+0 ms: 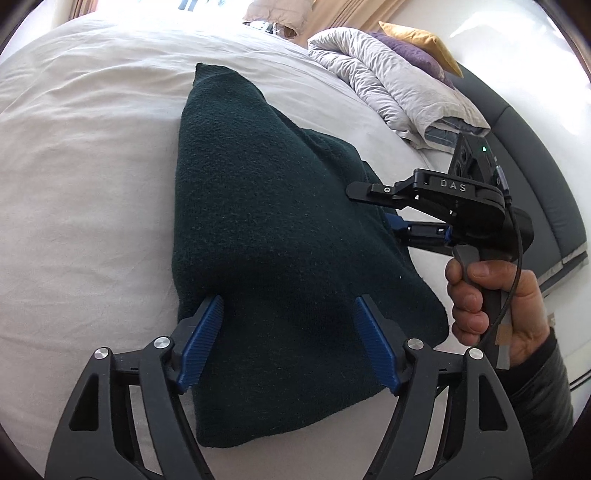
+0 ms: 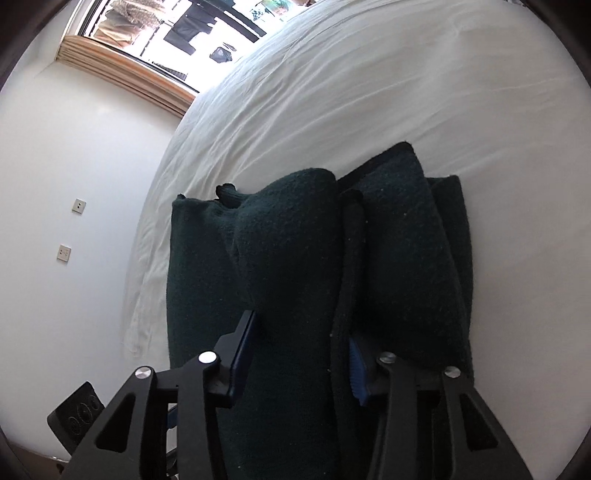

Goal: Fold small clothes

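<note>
A dark green knitted garment (image 1: 273, 229) lies folded on the white bed sheet (image 1: 85, 184). My left gripper (image 1: 290, 314) is open, its blue pads (image 1: 205, 339) spread over the garment's near part. My right gripper (image 1: 373, 206) comes in from the right, its jaws open with a fold of the garment's right edge between them. In the right wrist view the garment (image 2: 288, 240) bulges up between the fingers of the right gripper (image 2: 301, 332), whose jaws are spread and do not pinch it. Its lower finger is partly hidden under the cloth.
A rumpled white duvet (image 1: 391, 85) with purple (image 1: 413, 55) and yellow (image 1: 421, 40) cushions lies at the bed's far right, by a dark headboard (image 1: 532, 155). A window (image 2: 192, 29) and a white wall (image 2: 74, 166) stand beyond the bed.
</note>
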